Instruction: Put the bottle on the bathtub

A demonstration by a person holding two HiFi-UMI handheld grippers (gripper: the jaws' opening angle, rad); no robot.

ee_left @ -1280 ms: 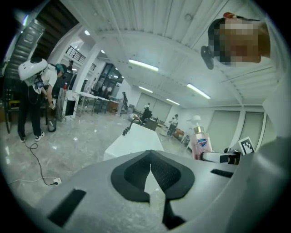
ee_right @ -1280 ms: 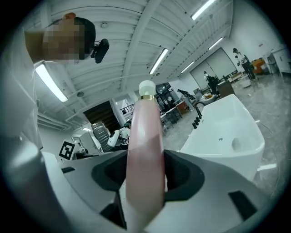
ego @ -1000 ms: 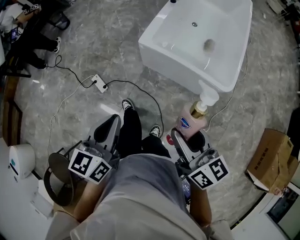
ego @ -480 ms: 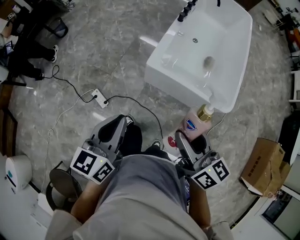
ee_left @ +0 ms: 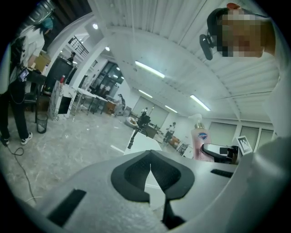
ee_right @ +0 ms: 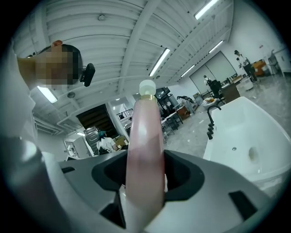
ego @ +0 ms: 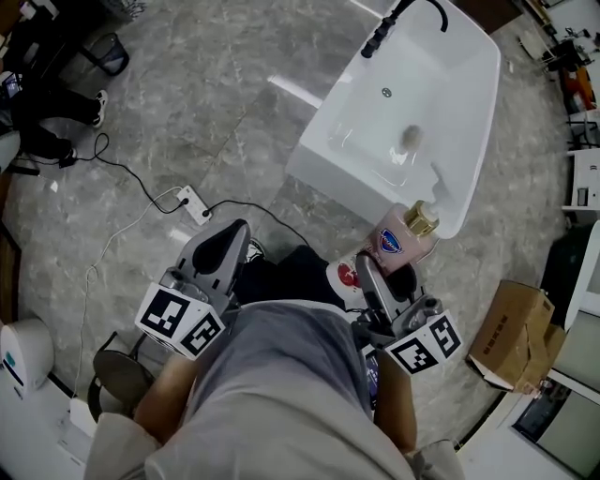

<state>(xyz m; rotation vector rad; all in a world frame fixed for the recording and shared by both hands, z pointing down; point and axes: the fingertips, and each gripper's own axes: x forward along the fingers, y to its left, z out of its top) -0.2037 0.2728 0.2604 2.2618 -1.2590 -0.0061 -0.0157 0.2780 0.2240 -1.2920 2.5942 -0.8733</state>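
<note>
**A:** Where is the bottle?

**B:** The pink pump bottle (ego: pixel 398 242) is clamped in the right gripper (ego: pixel 386 274). In the right gripper view, both dark pads press on its sides and its white pump top points up past them. The bottle is in the air just in front of the near end of the white bathtub (ego: pixel 337 178). From the head view its gold collar overlaps the tub's near corner, but I cannot tell whether they touch.

**A:** What differs from a second ago?

**B:** The tub has turned in the head view and reaches further up the picture. Its black faucet (ego: pixel 405 17), which was cut off before, now shows at the far end. The bottle has shifted a little to the right along the near rim and is held the same way. The person's shoes, plain to see earlier, are now mostly covered by the body.

**A:** And the other hand?

**B:** The left gripper (ego: pixel 223 251) stays low on the person's left side, above the grey marble floor (ego: pixel 187 112). Its jaws are closed on each other with nothing between them. The white power strip (ego: pixel 192 201) lies on the floor ahead of it. A cardboard box (ego: pixel 511 333) stands to the person's right.
</note>
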